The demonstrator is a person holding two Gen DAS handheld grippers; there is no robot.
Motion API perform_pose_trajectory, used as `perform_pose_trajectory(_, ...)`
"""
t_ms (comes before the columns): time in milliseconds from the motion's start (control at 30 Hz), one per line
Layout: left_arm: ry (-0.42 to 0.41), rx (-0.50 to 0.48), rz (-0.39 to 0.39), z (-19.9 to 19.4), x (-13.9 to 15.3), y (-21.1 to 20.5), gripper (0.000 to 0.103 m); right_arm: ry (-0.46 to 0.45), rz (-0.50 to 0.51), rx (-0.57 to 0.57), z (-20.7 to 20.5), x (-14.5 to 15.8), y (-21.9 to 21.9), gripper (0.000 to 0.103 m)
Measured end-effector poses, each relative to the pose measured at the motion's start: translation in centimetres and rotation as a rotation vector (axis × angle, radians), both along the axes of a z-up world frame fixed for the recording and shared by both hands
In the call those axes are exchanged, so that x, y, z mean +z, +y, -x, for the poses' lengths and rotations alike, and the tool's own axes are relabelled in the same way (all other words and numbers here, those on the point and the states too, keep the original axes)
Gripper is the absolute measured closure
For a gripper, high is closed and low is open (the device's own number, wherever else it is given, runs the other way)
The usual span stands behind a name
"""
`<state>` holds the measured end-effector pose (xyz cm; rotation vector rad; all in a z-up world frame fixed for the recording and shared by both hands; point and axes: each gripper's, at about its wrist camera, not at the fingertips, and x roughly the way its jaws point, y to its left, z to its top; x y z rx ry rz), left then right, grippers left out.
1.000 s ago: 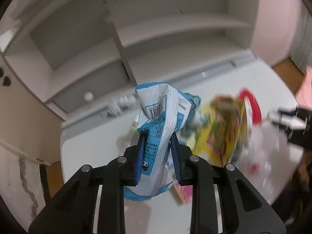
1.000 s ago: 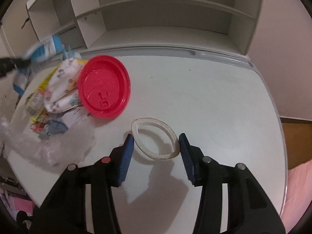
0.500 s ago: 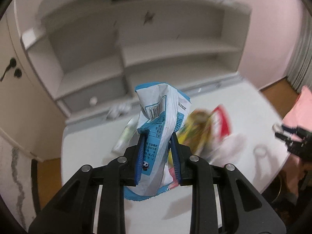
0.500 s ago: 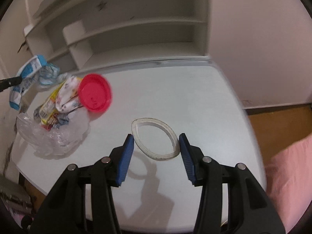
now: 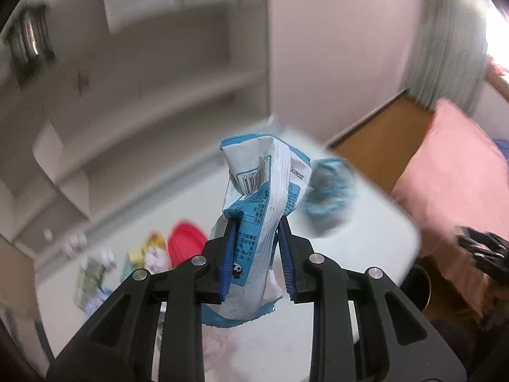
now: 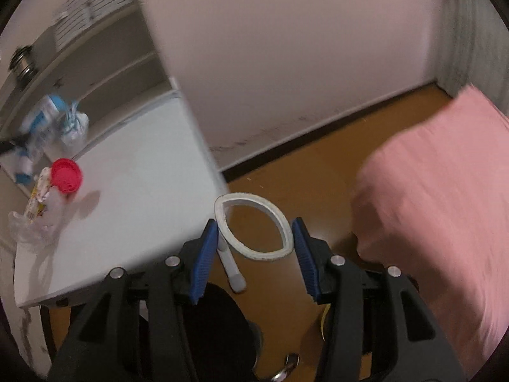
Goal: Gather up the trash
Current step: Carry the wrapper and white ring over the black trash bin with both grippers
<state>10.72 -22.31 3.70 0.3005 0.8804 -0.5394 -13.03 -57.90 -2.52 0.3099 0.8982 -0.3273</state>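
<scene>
Two hand-held grippers, angled downward, each grasping trash.
Left hand-held gripper [image 5: 256,256] pinches a crumpled blue-white wrapper [image 5: 259,191] — right hand-held gripper [image 6: 254,251] squeezes a white ring [image 6: 254,227] oval.

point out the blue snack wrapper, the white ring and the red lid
blue snack wrapper [image 5: 254,191], left wrist view, barcode panel
white ring [image 6: 280,219], right wrist view, right rim
red lid [image 6: 66,176], right wrist view, top face

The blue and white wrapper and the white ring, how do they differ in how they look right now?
The blue and white wrapper is crumpled printed film with a barcode; the white ring is a plain, unprinted band. The wrapper stands up out of the left claw; the ring is squeezed into an oval across the right claw. Both are pinched between blue pads.
</scene>
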Motion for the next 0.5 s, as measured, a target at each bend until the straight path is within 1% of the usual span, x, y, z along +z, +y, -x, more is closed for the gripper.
perform_pose_trajectory(33,0.035,0.008,-0.007,-0.3,-0.7,0.2,0.078,0.01,0.0,-0.005,0.6,-0.4,-0.1,0.055)
perform_pose_trajectory(67,0.015,-0.022,-0.001,0.2,-0.7,0.3,0.078,0.014,-0.001,-0.008,0.9,-0.7,-0.3,0.055)
perform_pose_trajectory(100,-0.028,-0.045,-0.021,0.3,-0.8,0.1,0.078,0.019,-0.008,-0.01,1.1,-1.0,-0.5,0.055)
perform_pose_trajectory(133,-0.017,0.017,-0.09,-0.9,-1.8,0.4,0.078,0.024,-0.019,-0.007,0.9,-1.5,-0.4,0.055)
perform_pose_trajectory(167,0.025,0.058,-0.063,-1.5,-1.9,1.2,0.078,0.026,-0.024,-0.002,0.8,-1.6,-0.6,0.055)
perform_pose_trajectory(200,0.041,0.048,-0.025,-1.5,-1.7,1.5,0.078,0.027,-0.027,0.0,0.4,-1.8,-0.6,0.055)
perform_pose_trajectory(233,0.017,0.024,-0.024,-0.9,-1.3,1.3,0.078,0.025,-0.027,-0.003,0.4,-2.0,-0.5,0.055)
perform_pose_trajectory(267,0.008,0.021,-0.022,-0.5,-1.2,1.0,0.078,0.023,-0.034,-0.005,0.4,-2.1,-0.8,0.055)
perform_pose_trajectory(333,0.027,-0.022,0.011,0.6,-1.2,0.1,0.078,0.027,-0.041,-0.019,0.8,-2.4,-1.3,0.055)
perform_pose_trajectory(400,0.026,-0.069,0.037,2.0,-1.1,-1.7,0.078,0.038,-0.042,-0.053,1.5,-2.7,-2.5,0.055)
perform_pose_trajectory(467,0.024,-0.146,0.066,4.2,-1.4,-5.2,0.078,0.045,-0.046,-0.108,3.3,-3.0,-4.4,0.055)
perform_pose_trajectory(500,0.022,-0.21,0.086,5.8,-1.7,-7.7,0.078,0.046,-0.046,-0.13,4.2,-3.2,-5.2,0.055)
